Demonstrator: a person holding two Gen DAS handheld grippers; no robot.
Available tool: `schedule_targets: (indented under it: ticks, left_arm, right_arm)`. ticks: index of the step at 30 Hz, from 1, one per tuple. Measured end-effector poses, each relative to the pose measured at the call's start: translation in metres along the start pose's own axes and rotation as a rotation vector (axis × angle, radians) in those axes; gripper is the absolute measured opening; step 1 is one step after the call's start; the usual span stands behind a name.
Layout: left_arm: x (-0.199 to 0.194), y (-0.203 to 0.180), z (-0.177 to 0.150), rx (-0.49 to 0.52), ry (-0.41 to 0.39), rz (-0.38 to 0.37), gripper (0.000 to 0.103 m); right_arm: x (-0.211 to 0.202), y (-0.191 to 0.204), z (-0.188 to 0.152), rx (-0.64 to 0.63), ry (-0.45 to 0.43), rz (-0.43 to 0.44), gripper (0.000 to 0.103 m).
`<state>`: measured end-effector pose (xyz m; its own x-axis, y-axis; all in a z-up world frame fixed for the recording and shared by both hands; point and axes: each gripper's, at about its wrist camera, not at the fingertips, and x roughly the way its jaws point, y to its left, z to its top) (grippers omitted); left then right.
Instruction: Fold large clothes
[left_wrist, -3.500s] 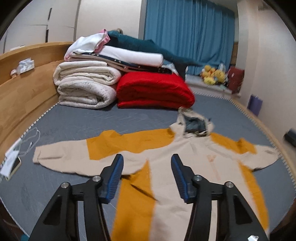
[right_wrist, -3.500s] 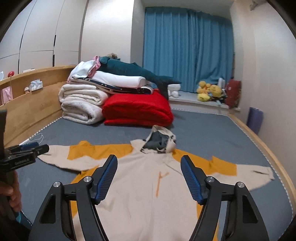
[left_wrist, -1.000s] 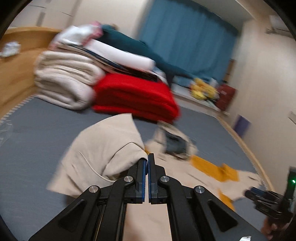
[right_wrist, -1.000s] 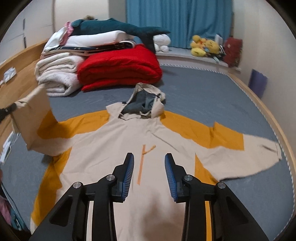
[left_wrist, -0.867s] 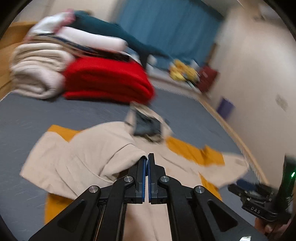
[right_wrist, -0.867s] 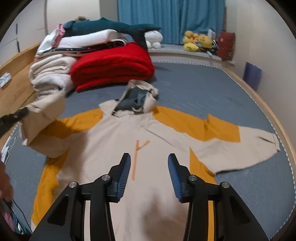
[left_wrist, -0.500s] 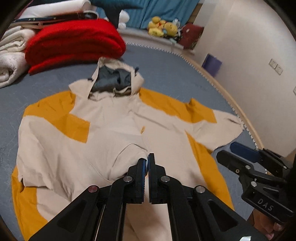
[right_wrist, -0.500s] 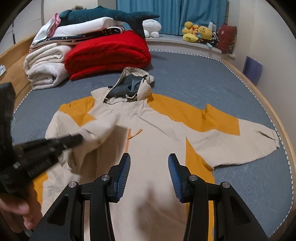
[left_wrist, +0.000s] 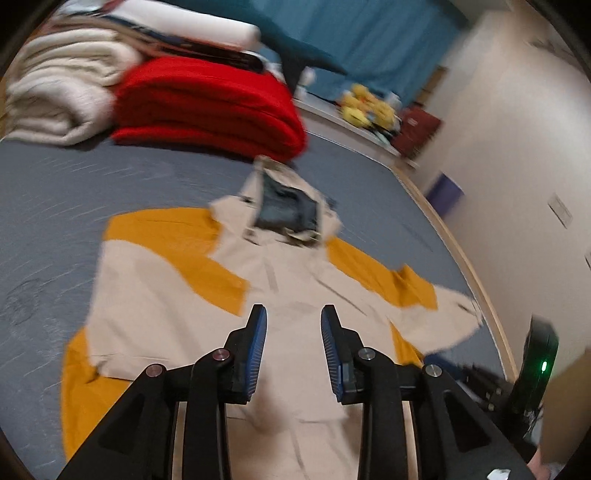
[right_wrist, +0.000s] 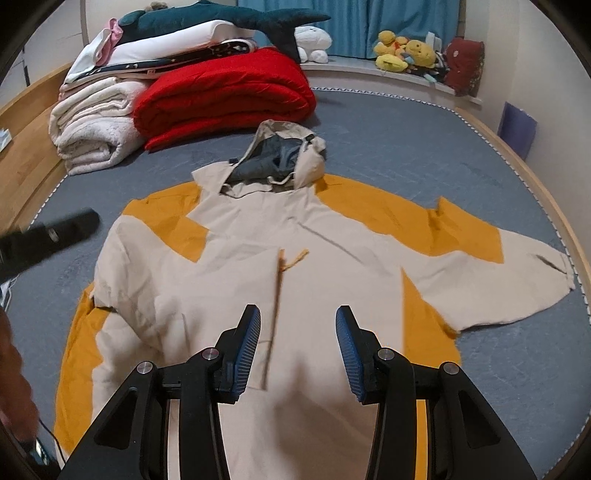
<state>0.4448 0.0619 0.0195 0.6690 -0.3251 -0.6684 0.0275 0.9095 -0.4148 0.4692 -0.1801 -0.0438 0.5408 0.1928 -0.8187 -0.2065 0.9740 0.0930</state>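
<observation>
A beige and orange hooded jacket (right_wrist: 306, 258) lies front up on the grey bed (right_wrist: 443, 155), hood (right_wrist: 280, 155) toward the far end. One sleeve (right_wrist: 155, 280) is folded in over the chest. The other sleeve (right_wrist: 498, 266) lies stretched out flat toward the bed's edge.

The left gripper (left_wrist: 291, 343) hangs above the jacket's chest. Its jaws are opening, with a narrow gap and no cloth between them. That view is blurred, so whether the tips touch the fabric cannot be told.

The right gripper (right_wrist: 297, 339) hangs over the lower front of the jacket. Its jaws stand partly apart, nothing between them. The pads (right_wrist: 247, 343) are clear of the cloth.

Beyond the hood, a folded red blanket (right_wrist: 225, 96) lies beside a stack of white bedding (right_wrist: 96, 125), with a plush shark (right_wrist: 221, 18) on top. Yellow soft toys (right_wrist: 402, 51) sit on a ledge below a blue curtain (right_wrist: 388, 22).
</observation>
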Motion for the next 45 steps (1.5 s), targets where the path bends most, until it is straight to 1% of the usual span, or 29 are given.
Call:
schedule_targets:
  ticks: [1,3,5,7,10,14,20,25,28,30,31,32,33,35,37,39,40,42,44,45]
  left_arm:
    - [-0.001,0.007,0.002,-0.01,0.0,0.025,0.028]
    - [-0.005,0.025,0.006,-0.03,-0.002,0.097,0.028]
    - [-0.007,0.039,0.008,-0.053,-0.001,0.125,0.028]
    - [-0.008,0.053,0.01,-0.073,0.007,0.143,0.028]
    - [-0.01,0.067,0.011,-0.076,0.012,0.176,0.028]
    - [-0.016,0.088,0.014,-0.117,0.009,0.17,0.028]
    - [-0.013,0.107,0.015,-0.163,0.043,0.145,0.028]
    - [-0.014,0.111,0.019,-0.185,0.045,0.123,0.028]
    - [-0.013,0.112,0.021,-0.199,0.047,0.113,0.028]
    - [-0.012,0.113,0.02,-0.202,0.053,0.108,0.028]
    - [-0.012,0.112,0.02,-0.202,0.054,0.11,0.028]
    - [-0.011,0.111,0.02,-0.2,0.055,0.112,0.028]
    - [-0.01,0.111,0.02,-0.197,0.056,0.114,0.028]
    - [-0.011,0.11,0.02,-0.195,0.052,0.119,0.028]
    - [-0.011,0.11,0.02,-0.2,0.049,0.121,0.028]
    - [-0.009,0.109,0.019,-0.205,0.05,0.118,0.028]
    - [-0.008,0.109,0.019,-0.205,0.051,0.118,0.028]
    - [-0.005,0.106,0.017,-0.197,0.06,0.123,0.028]
    - [-0.001,0.102,0.015,-0.182,0.067,0.131,0.028]
    - [0.001,0.1,0.014,-0.175,0.069,0.136,0.028]
  right_arm:
    - [0.004,0.005,0.0,-0.005,0.005,0.011,0.044]
    - [0.013,0.014,-0.002,-0.015,0.022,0.042,0.044]
    - [0.022,0.03,-0.006,-0.051,0.039,0.08,0.044]
    - [0.034,0.051,-0.013,-0.116,0.063,0.108,0.044]
    - [0.052,0.081,-0.026,-0.213,0.115,0.149,0.044]
    - [0.072,0.115,-0.044,-0.341,0.156,0.147,0.044]
    - [0.093,0.146,-0.065,-0.472,0.201,0.118,0.045]
    - [0.104,0.157,-0.084,-0.584,0.204,0.05,0.049]
    - [0.109,0.163,-0.093,-0.659,0.206,-0.003,0.049]
    - [0.107,0.164,-0.097,-0.699,0.196,-0.027,0.048]
    - [0.105,0.163,-0.096,-0.697,0.191,-0.025,0.039]
    - [0.104,0.161,-0.093,-0.687,0.19,-0.018,0.021]
    - [0.099,0.157,-0.089,-0.657,0.184,0.001,0.01]
    - [0.094,0.149,-0.077,-0.62,0.166,0.015,0.005]
    - [0.08,0.133,-0.06,-0.537,0.122,0.037,0.001]
    - [0.059,0.106,-0.035,-0.419,0.05,0.076,0.001]
    - [0.056,0.098,-0.027,-0.385,0.031,0.08,0.001]
    - [0.04,0.065,-0.006,-0.272,-0.041,0.063,0.001]
    - [0.035,0.037,0.006,-0.179,-0.074,0.054,0.001]
    - [0.036,0.027,0.009,-0.141,-0.073,0.073,0.001]
